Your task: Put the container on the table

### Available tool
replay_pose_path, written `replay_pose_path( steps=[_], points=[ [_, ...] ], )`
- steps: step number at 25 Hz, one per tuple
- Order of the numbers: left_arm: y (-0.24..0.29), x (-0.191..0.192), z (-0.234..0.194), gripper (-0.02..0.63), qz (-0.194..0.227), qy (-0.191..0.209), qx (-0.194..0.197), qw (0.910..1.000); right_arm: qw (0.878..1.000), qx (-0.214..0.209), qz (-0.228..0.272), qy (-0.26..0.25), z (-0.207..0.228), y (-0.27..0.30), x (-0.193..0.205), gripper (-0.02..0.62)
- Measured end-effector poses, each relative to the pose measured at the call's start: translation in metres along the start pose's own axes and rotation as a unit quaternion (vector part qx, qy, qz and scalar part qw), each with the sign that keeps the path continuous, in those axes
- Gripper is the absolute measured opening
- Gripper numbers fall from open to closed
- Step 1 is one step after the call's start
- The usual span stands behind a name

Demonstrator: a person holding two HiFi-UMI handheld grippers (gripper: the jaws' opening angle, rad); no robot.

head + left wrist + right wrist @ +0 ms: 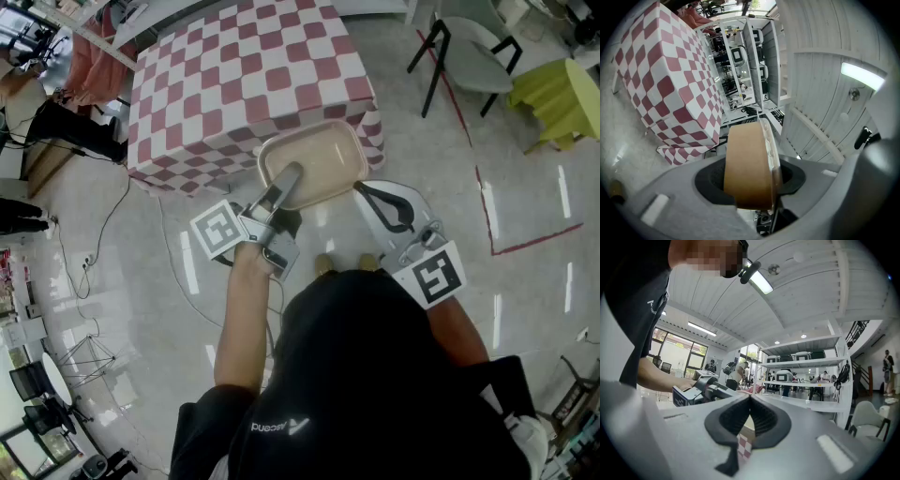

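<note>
Beige container (323, 155): clamped by rim in left gripper (289, 175), at checkered table (244, 75) edge. Right gripper (750, 399): clenched, empty.

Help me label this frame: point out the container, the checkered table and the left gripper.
container (328, 155), head view, its beige inner floor.
checkered table (244, 75), head view, middle of the cloth top.
left gripper (285, 180), head view, jaw tips on the container's near rim.

A big lab-like workshop hall: white shelving racks (806, 363) carrying boxy machines (785, 376) (too small to name), a strip light (761, 282) on the ribbed white ceiling, and red tape lines (485, 208) and loose cables (111, 204) across the glossy floor (525, 319).
</note>
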State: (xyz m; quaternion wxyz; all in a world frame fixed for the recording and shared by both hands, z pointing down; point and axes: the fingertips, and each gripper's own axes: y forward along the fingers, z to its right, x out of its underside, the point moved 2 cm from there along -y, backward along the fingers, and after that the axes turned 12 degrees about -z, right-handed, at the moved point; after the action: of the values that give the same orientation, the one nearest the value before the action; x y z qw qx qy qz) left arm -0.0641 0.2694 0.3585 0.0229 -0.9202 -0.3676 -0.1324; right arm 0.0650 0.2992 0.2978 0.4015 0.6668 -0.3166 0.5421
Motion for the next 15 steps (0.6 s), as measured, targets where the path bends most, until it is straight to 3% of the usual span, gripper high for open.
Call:
replay_pose_path(
  steps=[15],
  points=[
    [-0.034, -0.038, -0.022, 0.195, -0.006, -0.006, 0.015, 0.9999, 1.000, 0.014, 0.010, 0.003, -0.023, 0.050, -0.010, 0.003]
  ],
)
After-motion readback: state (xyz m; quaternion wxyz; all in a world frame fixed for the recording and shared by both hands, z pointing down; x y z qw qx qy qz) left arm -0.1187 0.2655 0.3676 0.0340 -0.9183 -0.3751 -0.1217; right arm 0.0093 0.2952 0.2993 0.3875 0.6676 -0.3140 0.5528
